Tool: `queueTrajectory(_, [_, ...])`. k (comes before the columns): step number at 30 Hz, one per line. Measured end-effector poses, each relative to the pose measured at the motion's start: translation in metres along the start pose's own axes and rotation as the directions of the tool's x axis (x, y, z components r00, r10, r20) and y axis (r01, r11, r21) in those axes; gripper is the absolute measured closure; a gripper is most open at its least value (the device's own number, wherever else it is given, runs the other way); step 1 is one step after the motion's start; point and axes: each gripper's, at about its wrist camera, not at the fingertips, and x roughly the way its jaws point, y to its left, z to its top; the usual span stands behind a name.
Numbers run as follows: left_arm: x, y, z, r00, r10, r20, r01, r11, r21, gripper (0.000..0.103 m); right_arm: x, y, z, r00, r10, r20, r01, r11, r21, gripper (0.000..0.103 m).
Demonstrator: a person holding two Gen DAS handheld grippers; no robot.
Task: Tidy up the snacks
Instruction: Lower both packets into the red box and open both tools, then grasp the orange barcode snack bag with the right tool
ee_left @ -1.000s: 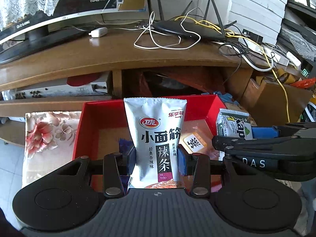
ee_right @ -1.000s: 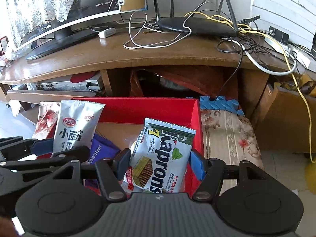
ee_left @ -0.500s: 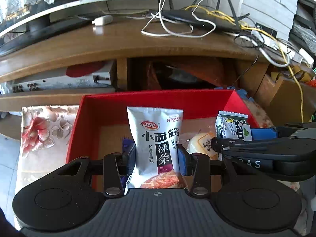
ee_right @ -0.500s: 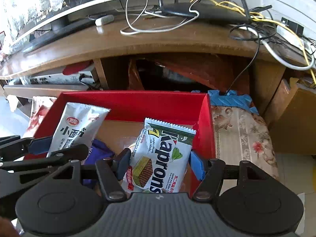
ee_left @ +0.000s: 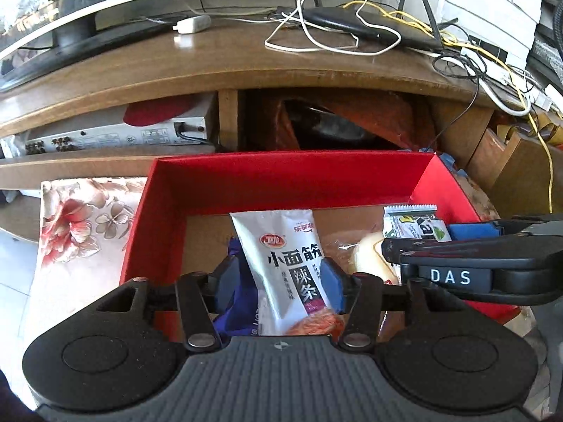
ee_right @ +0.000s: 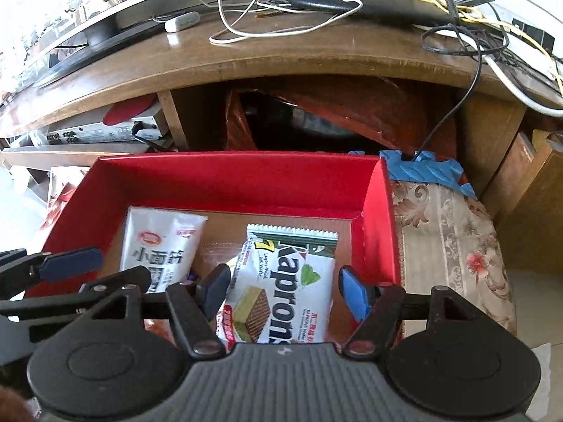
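Snacks sit over the red box: the silver spicy-strip pouch stands with its long axis running from the left gripper toward the box's far wall, top edge tilted slightly left, while the green-and-white wafer pack points the same way, nearer the box's right wall. Left gripper's jaws are opening with the pouch between them, the right pad touching it and the left pad apart. Right gripper is opening too, its pads clear of the wafer pack lying between them.

purple packet — mostly hidden behind silver pouch | wafer pack — bottom hidden
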Motion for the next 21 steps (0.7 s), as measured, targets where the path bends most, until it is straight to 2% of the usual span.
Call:
queueTrajectory(7, [-0.02,-0.008,-0.001,0.999,-0.035,0.028,0.034,0.999,0.015,0.032,-0.033,-0.01,-0.005,0.999,-0.02,0.035,0.019,1.0,0.01,0.037])
queueTrajectory(10, [-0.03,-0.013,-0.005,0.998,-0.052,0.03,0.052,0.998,0.023,0.032,-0.053,-0.016,-0.013,0.998,-0.024,0.059,0.022,1.0,0.019,0.031])
queueTrajectory(15, [-0.045,-0.023,-0.016,0.997,-0.075,0.03,0.073,0.996,0.059,0.03,-0.077,-0.024,-0.024,0.996,-0.018,0.083,0.014,0.999,0.047,0.028])
queueTrajectory(21, [-0.063,-0.031,-0.035,0.995,-0.099,0.019,0.096,0.99,0.099,0.027,-0.114,-0.03,-0.069,0.997,-0.056,0.057,0.054,0.998,0.035,0.028])
